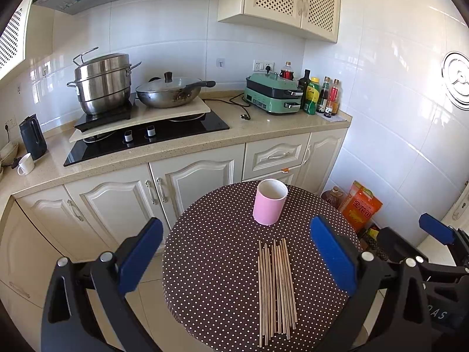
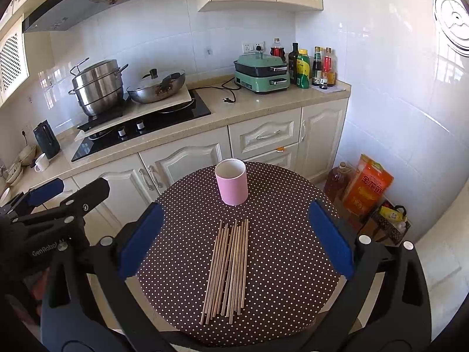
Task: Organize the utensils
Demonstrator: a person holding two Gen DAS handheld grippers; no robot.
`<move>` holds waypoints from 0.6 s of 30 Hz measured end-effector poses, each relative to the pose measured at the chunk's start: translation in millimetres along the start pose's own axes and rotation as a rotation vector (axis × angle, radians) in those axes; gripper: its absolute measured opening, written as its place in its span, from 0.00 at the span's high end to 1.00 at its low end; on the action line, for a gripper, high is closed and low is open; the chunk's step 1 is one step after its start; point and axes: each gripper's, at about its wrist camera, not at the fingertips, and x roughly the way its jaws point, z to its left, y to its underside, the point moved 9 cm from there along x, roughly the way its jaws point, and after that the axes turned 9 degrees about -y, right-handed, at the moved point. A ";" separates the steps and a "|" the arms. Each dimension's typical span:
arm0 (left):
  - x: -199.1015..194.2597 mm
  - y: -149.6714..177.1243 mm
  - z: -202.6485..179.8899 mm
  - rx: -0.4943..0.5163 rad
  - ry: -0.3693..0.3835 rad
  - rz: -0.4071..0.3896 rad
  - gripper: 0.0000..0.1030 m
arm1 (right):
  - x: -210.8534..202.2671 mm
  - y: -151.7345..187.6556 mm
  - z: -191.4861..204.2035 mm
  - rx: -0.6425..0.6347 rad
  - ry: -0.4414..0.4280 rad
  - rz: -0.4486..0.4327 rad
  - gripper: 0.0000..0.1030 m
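Several wooden chopsticks [image 1: 277, 287] lie side by side on a round brown polka-dot table [image 1: 211, 264]; they also show in the right wrist view [image 2: 230, 267]. A pink cylindrical holder [image 1: 269, 202] stands upright and empty behind them, also in the right wrist view [image 2: 231, 182]. My left gripper [image 1: 234, 258] is open and empty, held above the chopsticks. My right gripper [image 2: 234, 243] is open and empty, also above the chopsticks. Each gripper shows in the other's view, the right one [image 1: 436, 234] and the left one [image 2: 61, 193].
A counter [image 1: 263, 129] behind the table carries a stove, steel pot [image 1: 102, 85], wok [image 1: 170, 91], green cooker [image 1: 272, 94] and bottles. White cabinets stand below. An oil bottle [image 2: 337, 182] and orange bag [image 2: 369, 184] sit on the floor at the right.
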 end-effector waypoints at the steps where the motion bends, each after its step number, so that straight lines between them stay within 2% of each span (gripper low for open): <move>1: -0.3 0.0 0.3 0.001 -0.001 0.000 0.04 | 0.9 -2.2 -1.4 0.001 0.000 0.002 0.06; 18: -4.3 1.5 0.0 0.004 -0.001 -0.019 0.04 | -1.4 -4.0 -1.6 0.002 -0.003 -0.002 0.06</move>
